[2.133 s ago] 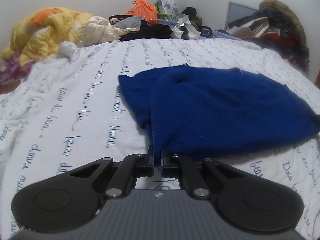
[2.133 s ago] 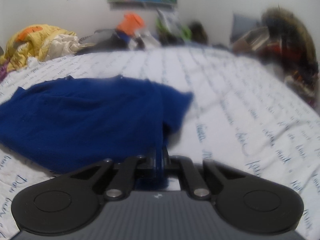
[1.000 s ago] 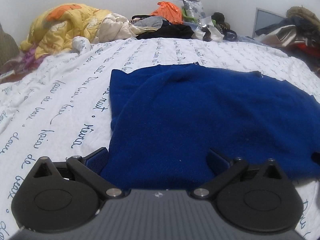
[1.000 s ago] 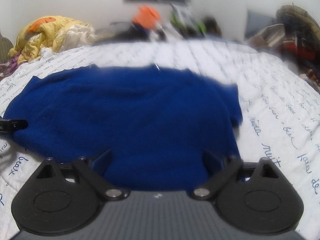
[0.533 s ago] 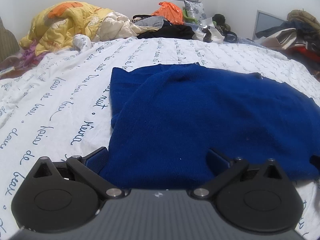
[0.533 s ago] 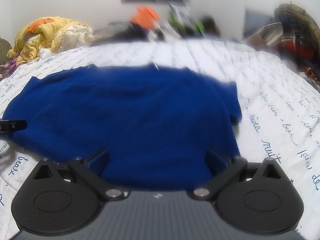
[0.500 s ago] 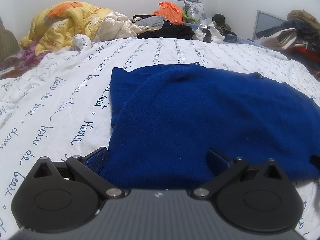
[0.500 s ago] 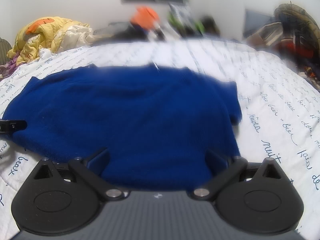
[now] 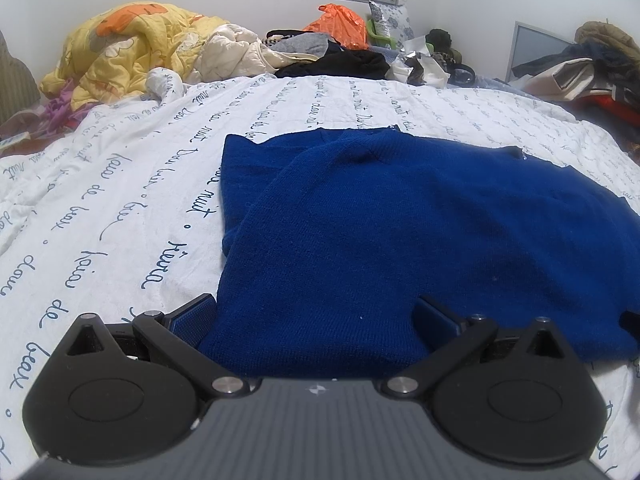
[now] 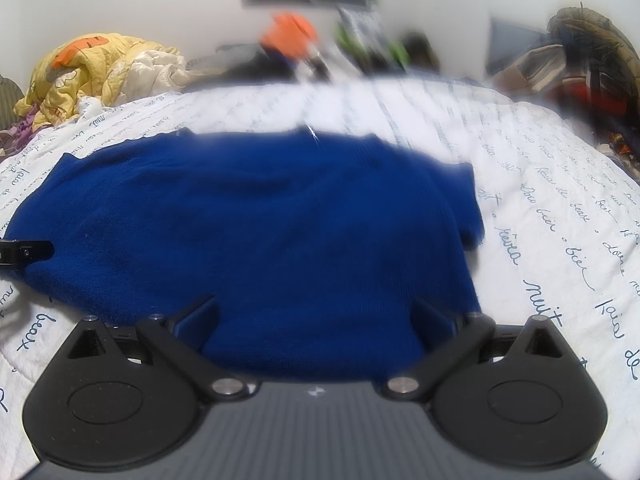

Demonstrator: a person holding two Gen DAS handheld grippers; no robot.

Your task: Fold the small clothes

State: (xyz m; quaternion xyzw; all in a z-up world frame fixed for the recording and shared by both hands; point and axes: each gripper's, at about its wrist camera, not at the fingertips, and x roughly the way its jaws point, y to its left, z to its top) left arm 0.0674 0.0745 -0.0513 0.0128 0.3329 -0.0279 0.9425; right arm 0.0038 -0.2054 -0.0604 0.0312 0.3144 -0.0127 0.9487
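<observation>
A dark blue knit sweater (image 9: 400, 224) lies folded over on the white bed sheet (image 9: 120, 200); it also shows in the right wrist view (image 10: 260, 232). My left gripper (image 9: 316, 312) is open, its jaws wide apart over the sweater's near left edge, holding nothing. My right gripper (image 10: 316, 312) is open too, jaws spread over the near right edge. The tip of the left gripper shows at the left border of the right wrist view (image 10: 24, 254). The right wrist view is blurred in the middle.
A yellow quilt (image 9: 128, 52) is heaped at the back left. Dark clothes (image 9: 340, 62) and an orange bag (image 9: 340, 26) lie along the headboard. A pile of coats (image 9: 592, 64) stands at the right. The sheet carries blue script.
Both grippers were shut on the sweater's near edge two seconds ago; they have let go, opened wide and now hover over the laid-down fold. Little has moved in the last half second.
</observation>
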